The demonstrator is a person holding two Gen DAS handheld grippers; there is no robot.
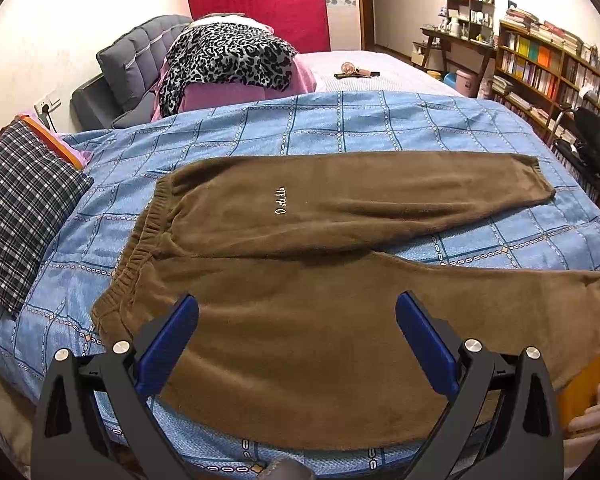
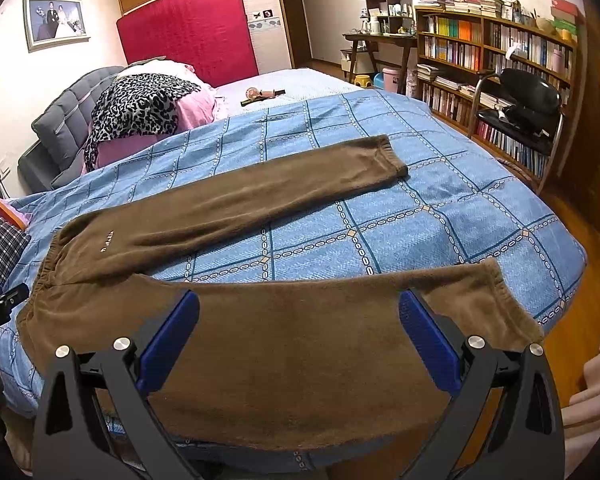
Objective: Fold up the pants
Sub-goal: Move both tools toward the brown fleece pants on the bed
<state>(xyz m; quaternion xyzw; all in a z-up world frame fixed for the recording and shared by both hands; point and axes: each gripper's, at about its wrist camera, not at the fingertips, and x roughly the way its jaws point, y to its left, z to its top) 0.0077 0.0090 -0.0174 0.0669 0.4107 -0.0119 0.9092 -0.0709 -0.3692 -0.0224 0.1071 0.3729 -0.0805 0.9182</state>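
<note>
Pants [image 1: 300,280] in brown fleece lie spread flat on the bed, and both grippers hang over the near leg with their blue-padded fingers wide apart, gripping nothing. The left gripper [image 1: 297,312] sits above the seat and upper thigh, near the waist end; its tip also shows as a dark shape at the left edge of the right wrist view. The right gripper [image 2: 299,308] is over the lower half of that same near leg, towards the cuff.

Out from there, the elastic waistband [image 1: 140,248] lies to the left, and the two legs run rightward and splay apart, a wedge of blue checked bedspread [image 2: 420,220] showing between them. The far leg bears small pale embroidered lettering [image 1: 280,200] and ends in a gathered cuff [image 2: 392,156].

Beside the waistband sits a dark plaid cushion [image 1: 24,208]. Farther up the bed lies a leopard-print cloth [image 1: 224,60] over pink bedding, against a grey padded headboard [image 1: 136,60]. A red upright panel [image 2: 188,28] stands at the far wall, with a loaded bookshelf [image 2: 492,52] and a black chair [image 2: 520,108] to the right.
</note>
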